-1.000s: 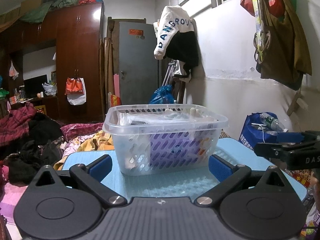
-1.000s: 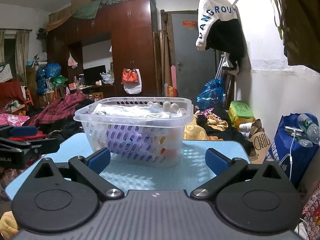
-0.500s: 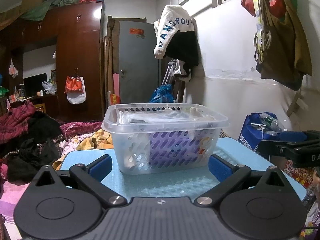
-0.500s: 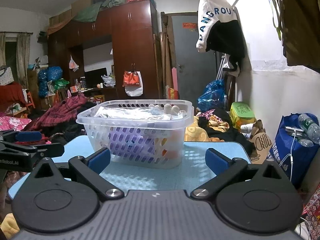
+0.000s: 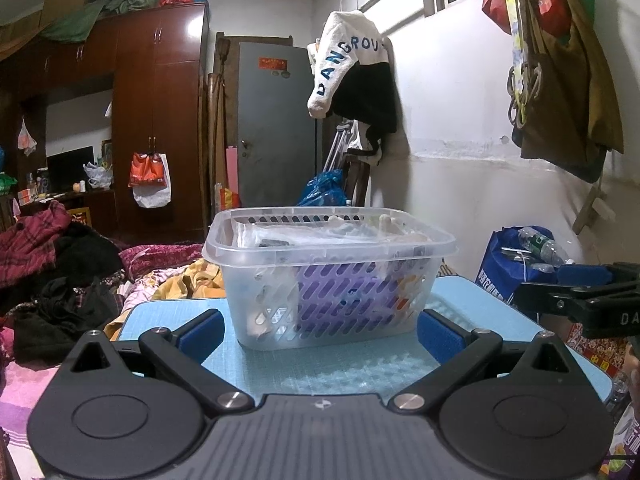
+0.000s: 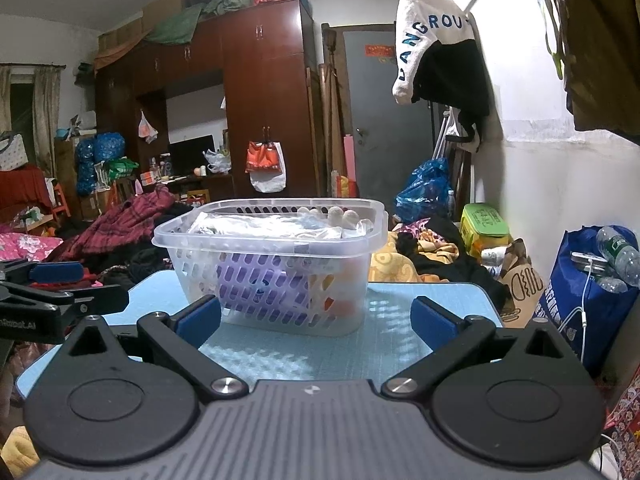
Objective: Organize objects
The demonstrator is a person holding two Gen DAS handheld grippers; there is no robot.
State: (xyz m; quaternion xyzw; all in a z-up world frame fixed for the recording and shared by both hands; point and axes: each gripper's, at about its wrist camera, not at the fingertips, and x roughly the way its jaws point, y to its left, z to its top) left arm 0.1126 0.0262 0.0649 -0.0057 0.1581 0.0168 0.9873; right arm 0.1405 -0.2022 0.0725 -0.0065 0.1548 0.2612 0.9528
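Observation:
A clear plastic basket (image 5: 412,250) stands on a light blue table (image 5: 344,372). It holds a purple package (image 5: 340,300), clear plastic bags and small white items. It also shows in the right wrist view (image 6: 362,260). My left gripper (image 5: 320,334) is open and empty, low over the table's near edge, just short of the basket. My right gripper (image 6: 316,322) is open and empty, also just short of the basket. Each gripper shows at the edge of the other's view, the right one (image 5: 580,300) and the left one (image 6: 52,296).
Piles of clothes (image 5: 60,272) lie left of the table. A blue bag with bottles (image 6: 596,276) stands against the right wall. A jacket (image 5: 352,76) hangs on the wall behind, and a wardrobe (image 6: 256,108) and a grey door (image 5: 276,128) are at the back.
Both grippers drifted slightly; the basket sits a little lower and more to the right in the right wrist view. Both grippers stay open and empty.

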